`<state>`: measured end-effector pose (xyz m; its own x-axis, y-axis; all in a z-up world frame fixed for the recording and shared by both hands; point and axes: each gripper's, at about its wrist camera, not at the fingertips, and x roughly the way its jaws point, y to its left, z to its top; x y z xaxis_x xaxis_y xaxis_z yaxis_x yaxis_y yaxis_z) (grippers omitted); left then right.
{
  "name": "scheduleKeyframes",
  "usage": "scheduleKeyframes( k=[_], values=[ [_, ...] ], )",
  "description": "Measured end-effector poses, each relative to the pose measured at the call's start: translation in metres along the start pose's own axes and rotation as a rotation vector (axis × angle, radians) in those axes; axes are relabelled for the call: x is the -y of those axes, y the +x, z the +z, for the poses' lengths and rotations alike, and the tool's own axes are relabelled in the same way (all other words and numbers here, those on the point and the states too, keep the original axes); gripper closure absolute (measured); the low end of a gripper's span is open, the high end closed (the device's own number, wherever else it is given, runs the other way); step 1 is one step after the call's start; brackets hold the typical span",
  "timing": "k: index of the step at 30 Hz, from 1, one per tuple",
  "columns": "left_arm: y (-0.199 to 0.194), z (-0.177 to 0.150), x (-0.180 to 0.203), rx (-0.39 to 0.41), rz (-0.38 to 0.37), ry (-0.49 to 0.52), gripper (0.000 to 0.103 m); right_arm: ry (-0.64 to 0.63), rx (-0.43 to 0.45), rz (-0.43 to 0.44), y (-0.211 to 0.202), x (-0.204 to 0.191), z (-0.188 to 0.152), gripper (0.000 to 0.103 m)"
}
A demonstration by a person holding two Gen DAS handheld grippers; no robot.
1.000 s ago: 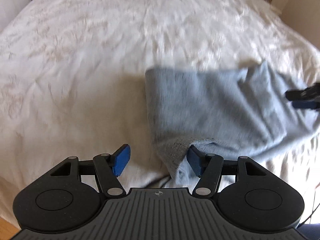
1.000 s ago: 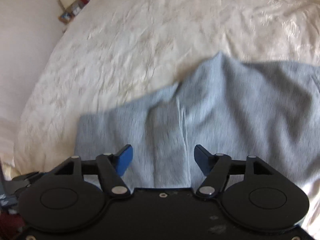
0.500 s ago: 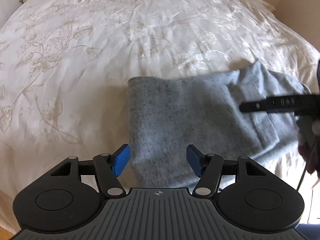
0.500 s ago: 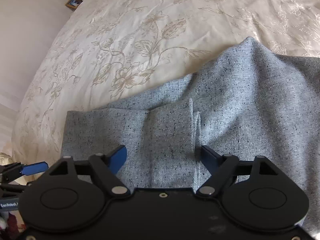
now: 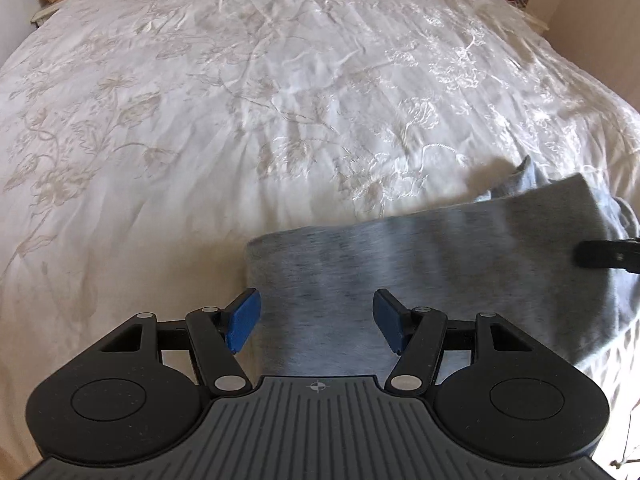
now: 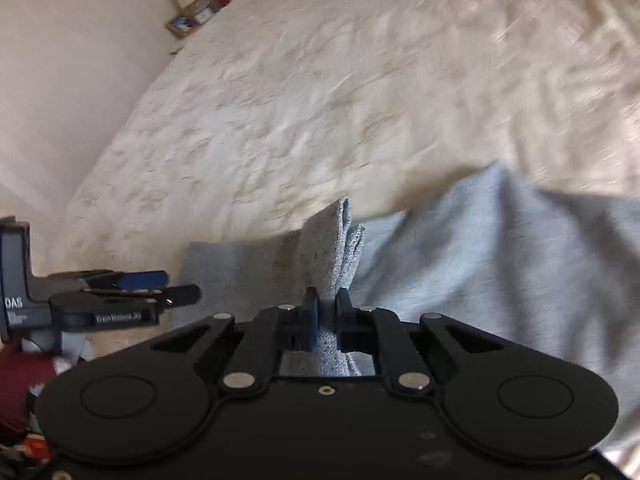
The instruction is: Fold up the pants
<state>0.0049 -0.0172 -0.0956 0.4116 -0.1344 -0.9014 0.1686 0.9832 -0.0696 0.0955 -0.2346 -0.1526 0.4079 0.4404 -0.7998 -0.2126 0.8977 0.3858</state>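
Motion blur smears the grey pants (image 5: pixel 420 264) lying folded on the cream embroidered bedspread (image 5: pixel 240 100). The right gripper (image 6: pixel 328 312), angled downward, has just closed, pinching a raised fold; the left gripper (image 5: pixel 316 320) hovers apart above the pants' edge.

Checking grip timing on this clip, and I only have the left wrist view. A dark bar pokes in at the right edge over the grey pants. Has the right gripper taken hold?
Observer: Yes. In the right wrist view the right gripper has just closed, and a pinched ridge of the grey pants stands up between its pads.
Operator: My left gripper looks open over the cloth. Same from the other side?
Observer: The left gripper shows side-on at the left end of the pants, nothing between its fingers.
Operator: Anything beyond the bed?
Observer: A framed picture sits on a ledge at the bedspread corner.
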Motion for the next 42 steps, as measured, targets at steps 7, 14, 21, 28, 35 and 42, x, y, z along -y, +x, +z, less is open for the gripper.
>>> scheduleKeyframes(
  k=[7,14,21,28,35,42],
  values=[
    [0.052,-0.019,-0.004,-0.141,0.041,-0.013,0.035,-0.005,-0.104,-0.165,0.042,0.03,-0.007,0.076],
    [0.027,-0.022,-0.015,-0.041,0.063,-0.066,0.035,-0.178,0.127,-0.207,0.015,-0.004,-0.013,0.037],
    [0.052,0.003,-0.033,-0.053,0.079,-0.14,0.026,-0.332,0.08,-0.151,0.069,-0.029,-0.021,0.037],
    [0.067,0.003,-0.041,-0.096,0.046,-0.124,0.012,-0.259,-0.054,-0.152,0.109,-0.025,-0.014,0.0],
    [0.072,-0.005,-0.04,-0.099,0.02,-0.093,0.0,-0.253,-0.064,-0.194,0.119,-0.032,-0.014,0.0],
    [0.071,-0.011,-0.04,-0.029,0.03,-0.105,0.0,-0.289,-0.027,-0.259,0.131,-0.039,-0.019,0.0]
  ],
)
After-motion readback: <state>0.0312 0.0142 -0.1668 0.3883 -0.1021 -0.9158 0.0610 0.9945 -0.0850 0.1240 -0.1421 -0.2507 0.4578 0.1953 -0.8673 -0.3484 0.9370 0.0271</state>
